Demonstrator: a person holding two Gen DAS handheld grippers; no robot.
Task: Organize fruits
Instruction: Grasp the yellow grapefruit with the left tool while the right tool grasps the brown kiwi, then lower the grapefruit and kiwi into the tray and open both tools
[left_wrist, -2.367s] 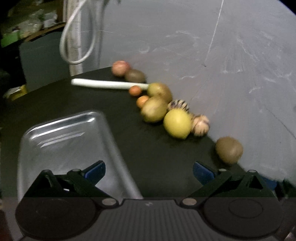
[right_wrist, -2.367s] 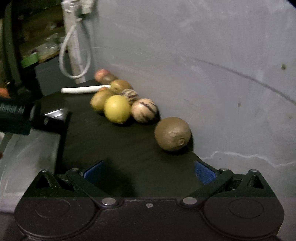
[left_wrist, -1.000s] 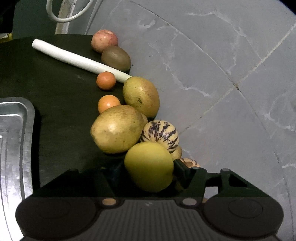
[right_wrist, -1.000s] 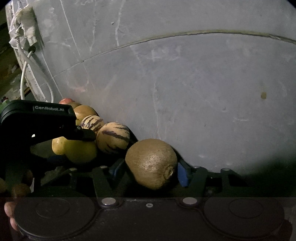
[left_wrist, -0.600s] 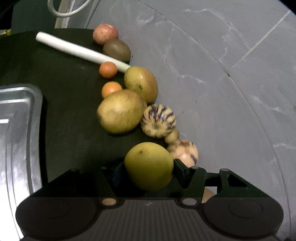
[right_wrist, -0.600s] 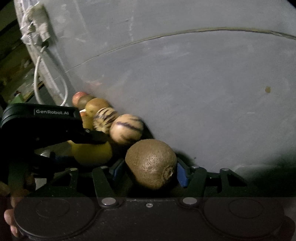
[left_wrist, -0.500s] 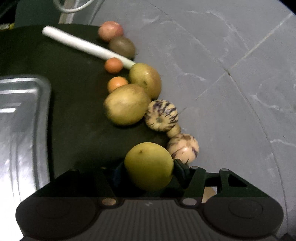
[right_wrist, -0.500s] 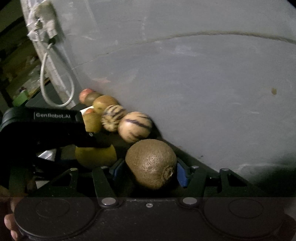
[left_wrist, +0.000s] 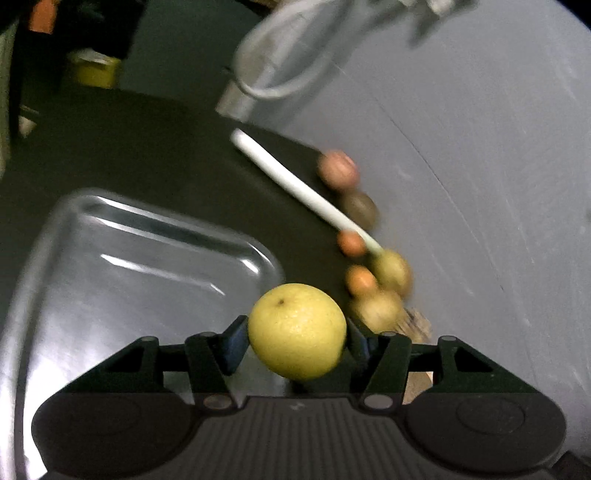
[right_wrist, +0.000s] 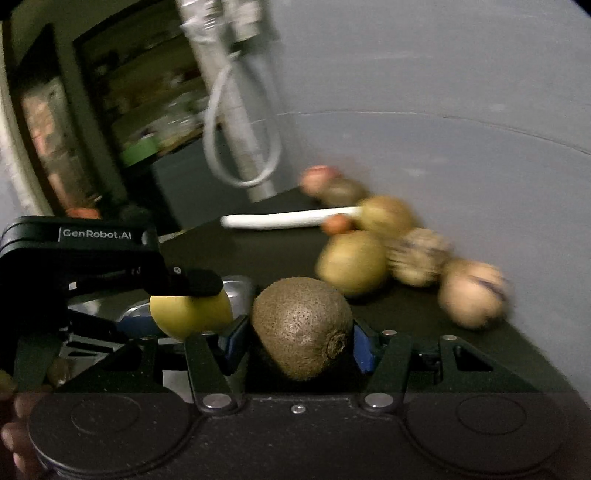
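Tabletop (left_wrist: 147, 158) is dark, matte, backed by a grey wall (left_wrist: 480, 147) with thin seams. A white cable (right_wrist: 240, 147) loops down a post at the wall's corner; shelves beyond are blurred. The left gripper (left_wrist: 295, 339) clamps a lemon (left_wrist: 297, 330) over the near corner of a metal tray (left_wrist: 110, 277). The right gripper (right_wrist: 299, 339) clamps a kiwi (right_wrist: 303, 326) just beside it, above the table. Along the wall lie the remaining fruits (right_wrist: 388, 251), blurred, touching in a row, with a white stick (right_wrist: 288, 219) beside them.
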